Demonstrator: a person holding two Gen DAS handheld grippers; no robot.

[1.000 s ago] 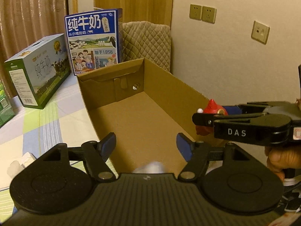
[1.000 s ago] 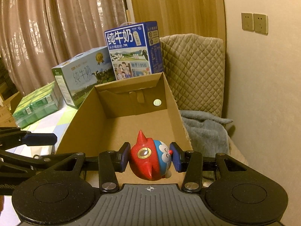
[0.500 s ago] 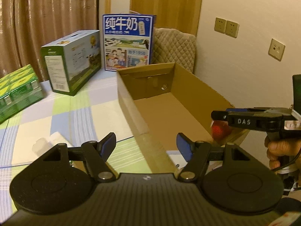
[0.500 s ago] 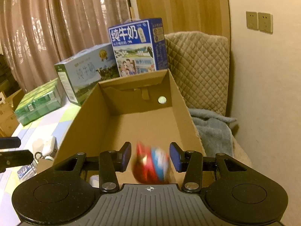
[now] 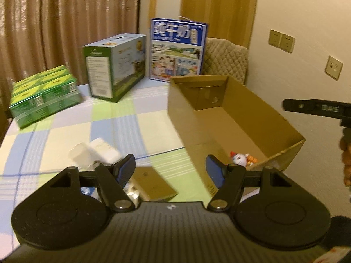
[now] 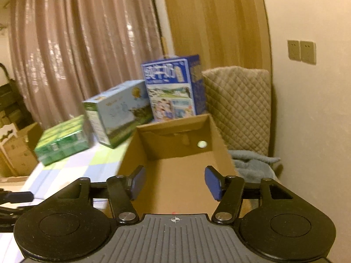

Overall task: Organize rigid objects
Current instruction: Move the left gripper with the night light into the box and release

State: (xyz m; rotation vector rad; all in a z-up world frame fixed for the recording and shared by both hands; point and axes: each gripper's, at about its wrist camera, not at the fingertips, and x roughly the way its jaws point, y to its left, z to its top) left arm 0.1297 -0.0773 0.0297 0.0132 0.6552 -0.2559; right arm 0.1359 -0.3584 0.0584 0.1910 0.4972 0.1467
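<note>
The left tongs (image 5: 171, 168) stand apart with nothing between their pads, pointing down over the near part of the desk (image 5: 65, 131). Just ahead of them and a little to their left lie two white bottles (image 5: 94, 152), blurred, side by side and touching, their long axes running roughly away and to the left from the tongs. Right under the left pad sits a flat brown card box (image 5: 151, 184), with some small pale things beside it that I cannot make out. To the right of these tongs stands the open carton (image 5: 283, 118), and in its near corner rests the red and white toy (image 5: 240, 158), clear of any grip. The right tongs (image 6: 173, 183) have just been opening; they are apart and empty, hanging above the carton's near end, with the bare carton floor between the pads. By my judgement the next thing to be sorted is one of the bottles, and the left tongs are much the nearer; they would need to swing slightly left and turn to close across a bottle's width.
</note>
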